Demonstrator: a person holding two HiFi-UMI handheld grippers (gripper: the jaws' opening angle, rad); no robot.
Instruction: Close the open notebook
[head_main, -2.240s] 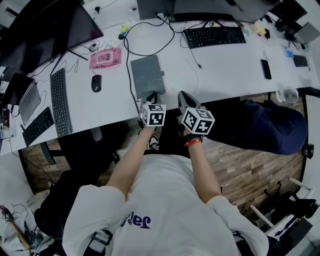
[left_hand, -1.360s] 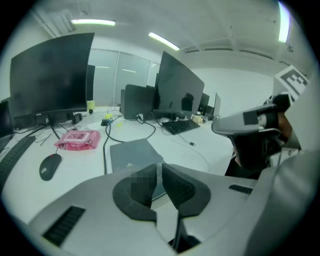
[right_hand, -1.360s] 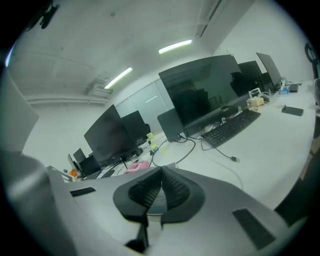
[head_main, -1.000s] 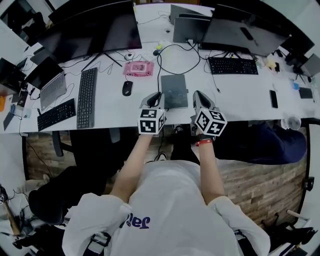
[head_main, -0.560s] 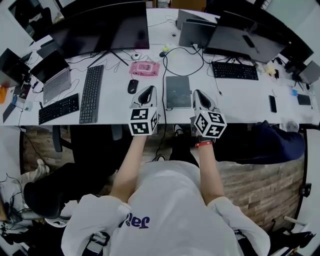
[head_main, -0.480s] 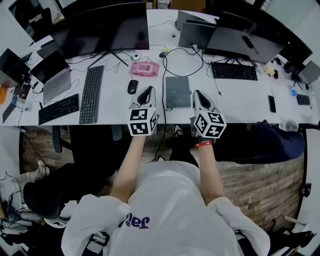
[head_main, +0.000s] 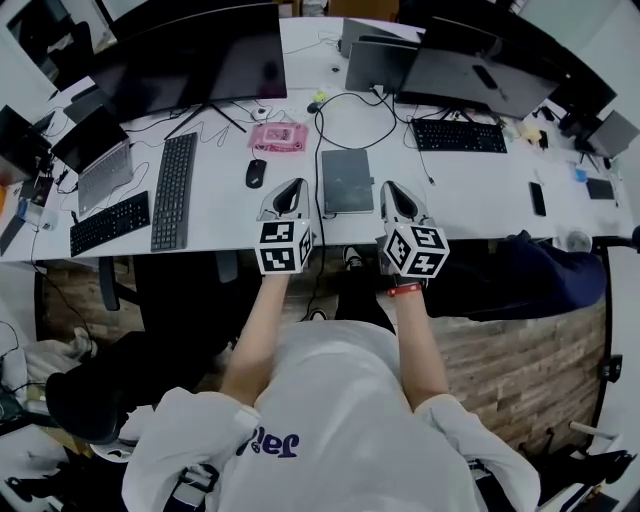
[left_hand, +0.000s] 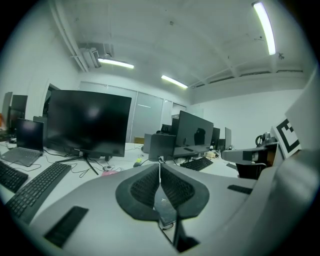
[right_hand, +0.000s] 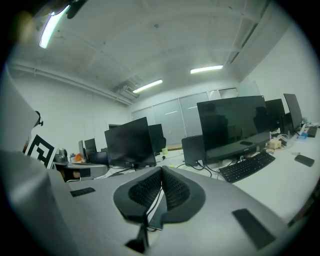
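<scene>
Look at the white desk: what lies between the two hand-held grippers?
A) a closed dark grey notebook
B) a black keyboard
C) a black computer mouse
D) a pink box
A: the flat dark grey notebook lies shut on the white desk, with the left hand-held gripper on one side and the right hand-held gripper on the other.

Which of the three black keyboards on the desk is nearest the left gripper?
The long keyboard beside the mouse. The small keyboard lies farther left; the third keyboard lies far to the right.
</scene>
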